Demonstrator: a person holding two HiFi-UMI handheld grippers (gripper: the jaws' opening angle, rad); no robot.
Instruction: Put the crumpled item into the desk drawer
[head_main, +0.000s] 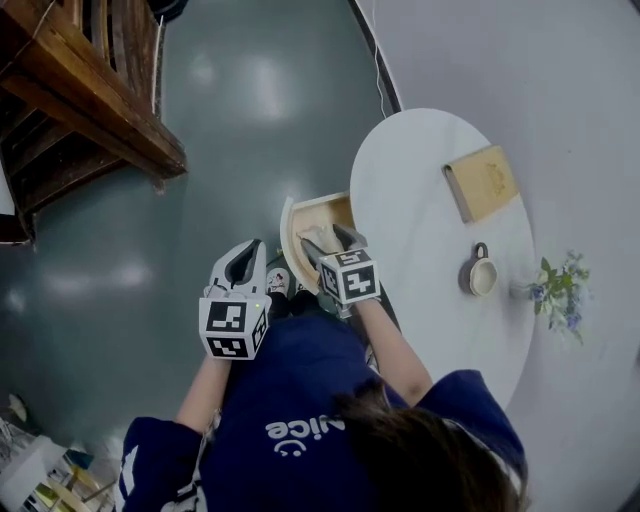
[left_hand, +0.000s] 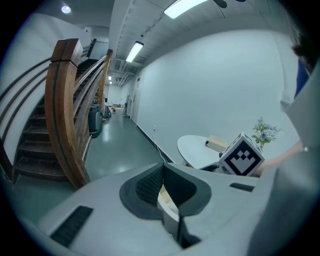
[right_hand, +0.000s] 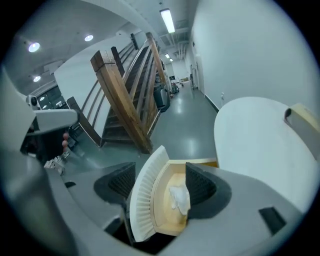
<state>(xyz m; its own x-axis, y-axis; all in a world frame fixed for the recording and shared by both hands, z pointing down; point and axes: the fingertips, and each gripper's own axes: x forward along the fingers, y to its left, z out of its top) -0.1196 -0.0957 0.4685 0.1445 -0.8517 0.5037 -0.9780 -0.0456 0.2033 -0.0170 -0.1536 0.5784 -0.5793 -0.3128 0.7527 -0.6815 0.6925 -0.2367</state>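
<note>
The desk drawer (head_main: 300, 212) stands pulled out from the left side of the round white table (head_main: 420, 190). In the right gripper view a white crumpled item (right_hand: 179, 197) lies on the pale wood floor of the drawer, behind its ribbed white front (right_hand: 142, 200). My right gripper (head_main: 328, 240) (right_hand: 160, 176) is open and straddles that front: one finger outside, the other inside beside the crumpled item. My left gripper (head_main: 249, 254) (left_hand: 162, 172) is shut and empty, left of the drawer.
On the table sit a tan book (head_main: 482, 182), a small mug (head_main: 481, 275) and a spray of flowers (head_main: 560, 290) at the right edge. A wooden staircase (head_main: 80, 90) rises at the upper left. Grey floor lies between it and the table.
</note>
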